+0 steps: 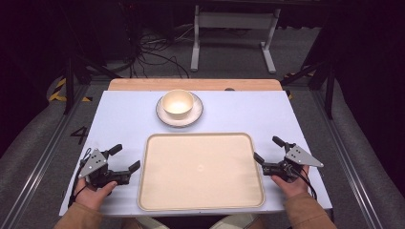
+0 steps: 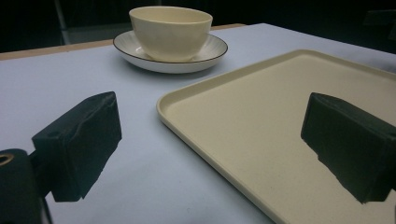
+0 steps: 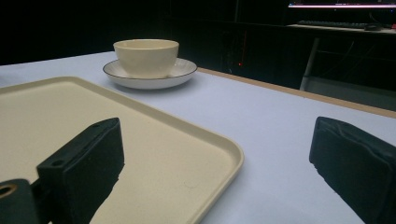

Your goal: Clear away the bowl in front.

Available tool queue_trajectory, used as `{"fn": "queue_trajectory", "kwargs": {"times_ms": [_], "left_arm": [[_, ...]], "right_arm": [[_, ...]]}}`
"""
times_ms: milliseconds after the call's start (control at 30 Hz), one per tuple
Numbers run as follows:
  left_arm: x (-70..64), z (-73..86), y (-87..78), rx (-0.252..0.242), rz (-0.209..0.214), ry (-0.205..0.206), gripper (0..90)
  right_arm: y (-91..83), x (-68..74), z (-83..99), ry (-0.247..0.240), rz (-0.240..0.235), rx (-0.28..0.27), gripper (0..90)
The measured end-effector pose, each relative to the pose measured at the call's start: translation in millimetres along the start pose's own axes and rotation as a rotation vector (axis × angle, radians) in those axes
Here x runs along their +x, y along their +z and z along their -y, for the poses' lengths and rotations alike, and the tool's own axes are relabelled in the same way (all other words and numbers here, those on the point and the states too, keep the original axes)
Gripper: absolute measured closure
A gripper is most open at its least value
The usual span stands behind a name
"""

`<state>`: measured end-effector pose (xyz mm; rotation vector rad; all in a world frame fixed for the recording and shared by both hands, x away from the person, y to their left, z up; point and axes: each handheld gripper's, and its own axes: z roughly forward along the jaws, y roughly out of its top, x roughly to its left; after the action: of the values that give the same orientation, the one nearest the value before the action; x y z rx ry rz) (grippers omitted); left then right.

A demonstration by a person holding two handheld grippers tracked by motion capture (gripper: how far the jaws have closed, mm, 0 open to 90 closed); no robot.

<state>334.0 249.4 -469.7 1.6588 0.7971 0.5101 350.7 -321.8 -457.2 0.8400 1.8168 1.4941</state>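
A cream bowl stands upright on a white plate with a dark rim at the table's far middle. A large cream tray lies bare on the near half. My left gripper rests open at the tray's left edge, with nothing between its jaws. At the tray's right edge my right gripper is open too, holding nothing. A hand holds each.
The pale blue table top ends in a wooden strip at the far edge. Beyond it are a floor with cables and a white stand. Bare table lies on both sides of the plate.
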Motion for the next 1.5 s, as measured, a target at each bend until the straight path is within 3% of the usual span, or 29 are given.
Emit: {"fn": "queue_trajectory", "kwargs": {"times_ms": [433, 600, 1300, 1500], "left_arm": [[-0.5, -2.1, 2.3, 0.034, -0.002, 0.017, 5.4], [-1.8, -7.7, 4.1, 0.028, 0.019, -0.023, 8.1], [-15.1, -54.0, -1.2, 0.003, 0.065, -0.006, 9.6], [-15.3, -62.6, -0.7, -0.015, 0.106, -0.043, 10.0]], "right_arm": [[-0.2, 0.0, 0.1, 0.002, -0.001, -0.001, 3.8], [-0.2, 0.3, 0.0, -0.002, 0.0, 0.001, 3.9], [-0.1, -0.7, 0.1, 0.006, -0.001, -0.003, 3.8], [-0.3, -0.8, 0.1, 0.009, 0.002, -0.002, 3.7]]}}
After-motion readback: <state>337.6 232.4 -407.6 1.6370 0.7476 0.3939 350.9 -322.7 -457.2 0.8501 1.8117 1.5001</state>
